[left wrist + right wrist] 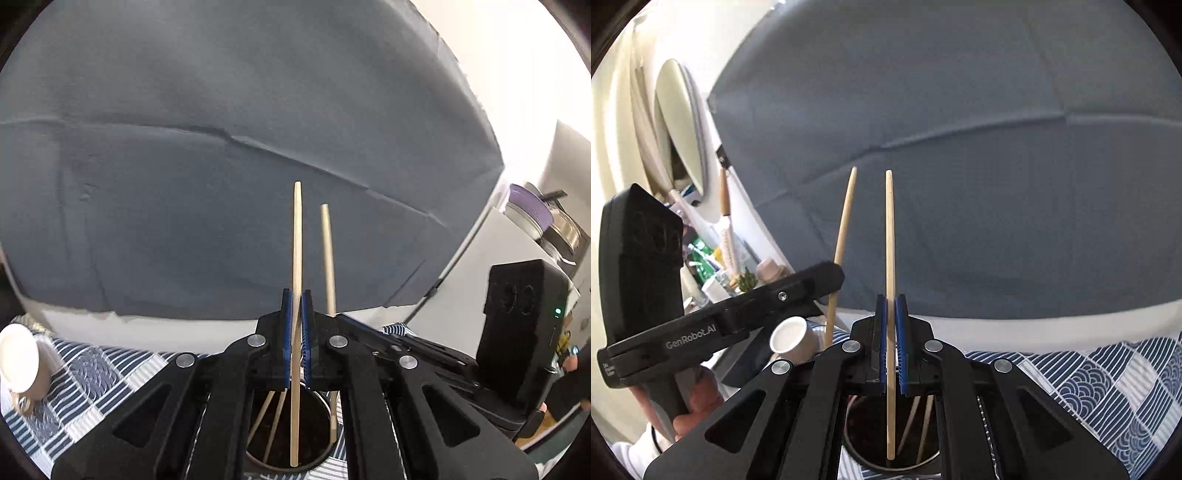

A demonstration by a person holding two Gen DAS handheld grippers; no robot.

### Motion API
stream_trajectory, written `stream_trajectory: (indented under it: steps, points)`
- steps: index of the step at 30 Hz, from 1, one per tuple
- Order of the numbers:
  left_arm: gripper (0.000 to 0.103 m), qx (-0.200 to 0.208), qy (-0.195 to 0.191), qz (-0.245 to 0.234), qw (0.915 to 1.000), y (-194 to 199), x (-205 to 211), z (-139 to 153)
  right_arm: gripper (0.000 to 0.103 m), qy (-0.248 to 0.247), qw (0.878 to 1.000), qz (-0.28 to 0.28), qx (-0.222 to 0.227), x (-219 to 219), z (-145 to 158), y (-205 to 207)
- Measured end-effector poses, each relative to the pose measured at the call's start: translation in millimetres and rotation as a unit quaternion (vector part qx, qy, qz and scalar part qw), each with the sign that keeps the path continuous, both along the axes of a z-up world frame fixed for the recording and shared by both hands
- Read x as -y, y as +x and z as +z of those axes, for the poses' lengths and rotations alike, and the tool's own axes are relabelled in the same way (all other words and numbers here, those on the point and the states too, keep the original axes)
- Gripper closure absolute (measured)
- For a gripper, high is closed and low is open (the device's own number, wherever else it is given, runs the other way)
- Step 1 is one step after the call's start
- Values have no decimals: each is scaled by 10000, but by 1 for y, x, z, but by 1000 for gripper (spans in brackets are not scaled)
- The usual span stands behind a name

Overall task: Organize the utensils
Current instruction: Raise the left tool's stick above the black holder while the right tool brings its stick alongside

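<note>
Hand (696, 402) gripping handle shows from right wrist only

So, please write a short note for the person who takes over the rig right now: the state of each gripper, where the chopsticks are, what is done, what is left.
Left gripper: shut on one chopstick, held upright over the dark round holder.
Right gripper: shut on another chopstick, also upright, its lower end at the mouth of the same holder.
Done: a few chopsticks already lean inside the holder.
Left: lower and release both held chopsticks into the holder.
Also on the patterned cloth: a white cup, lying on its side, untouched.
</note>
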State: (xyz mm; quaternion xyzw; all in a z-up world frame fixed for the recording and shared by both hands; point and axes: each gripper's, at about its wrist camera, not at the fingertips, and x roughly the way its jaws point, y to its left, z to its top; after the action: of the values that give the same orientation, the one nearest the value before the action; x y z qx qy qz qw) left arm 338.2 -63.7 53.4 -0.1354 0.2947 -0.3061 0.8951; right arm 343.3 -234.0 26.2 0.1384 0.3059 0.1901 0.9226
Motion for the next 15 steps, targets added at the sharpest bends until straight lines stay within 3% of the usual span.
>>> stream_trajectory:
  steps: [4, 15]
  points:
    - [98, 68, -194, -177, 9996, 9, 1, -16, 98, 32, 9999, -122, -30, 1, -18, 10]
    - [98, -53, -96, -251, 9996, 10, 15, -57, 98, -63, 9989, -217, -399, 5, -63, 4]
